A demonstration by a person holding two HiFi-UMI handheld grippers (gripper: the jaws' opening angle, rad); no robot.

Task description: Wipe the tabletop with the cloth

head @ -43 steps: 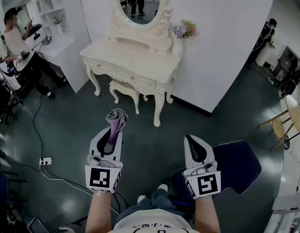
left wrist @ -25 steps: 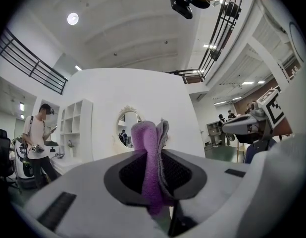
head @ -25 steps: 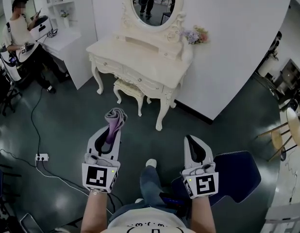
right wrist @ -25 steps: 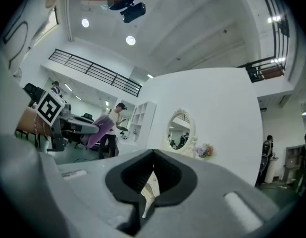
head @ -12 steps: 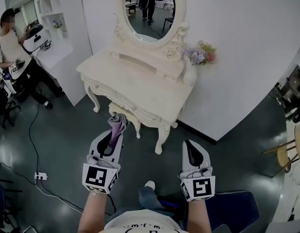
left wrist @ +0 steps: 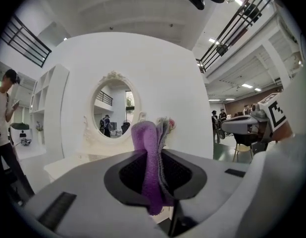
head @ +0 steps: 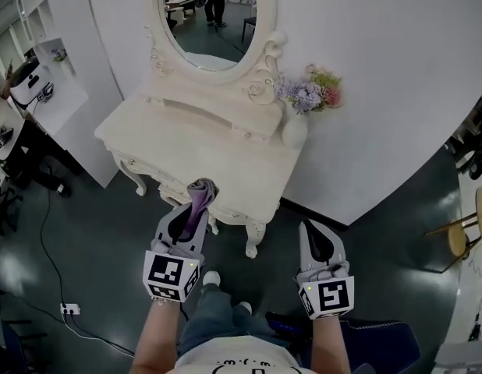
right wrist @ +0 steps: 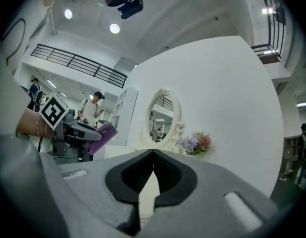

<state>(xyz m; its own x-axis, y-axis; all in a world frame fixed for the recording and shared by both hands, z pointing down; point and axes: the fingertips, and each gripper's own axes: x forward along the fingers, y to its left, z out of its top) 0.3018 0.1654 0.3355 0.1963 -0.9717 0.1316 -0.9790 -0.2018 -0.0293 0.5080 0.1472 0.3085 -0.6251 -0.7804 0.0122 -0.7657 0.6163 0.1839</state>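
The left hand-held gripper (head: pixel 193 207) is clamped on the purple cloth (head: pixel 201 192), which sticks up bunched past its tips. It is held in the air at the front edge of the cream table (head: pixel 178 142) — not on the top. The right hand-held gripper (head: pixel 313 231) is low beside the table, its jaws together and empty.

The cloth (head: pixel 200 197) is purple, with a grey layer folded against it. The left tongs (head: pixel 193 211) and the right tongs (head: pixel 310 229) are both pale grey with black inner pads, and each carries a cube printed with black squares on white. The counter (head: pixel 147 135) is cream all over, like the vase (head: pixel 294 130), whose flowers (head: pixel 310 92) are lilac and pink. The floor (head: pixel 93 232) is a glossy dark grey-green, the wall (head: pixel 381 92) white.
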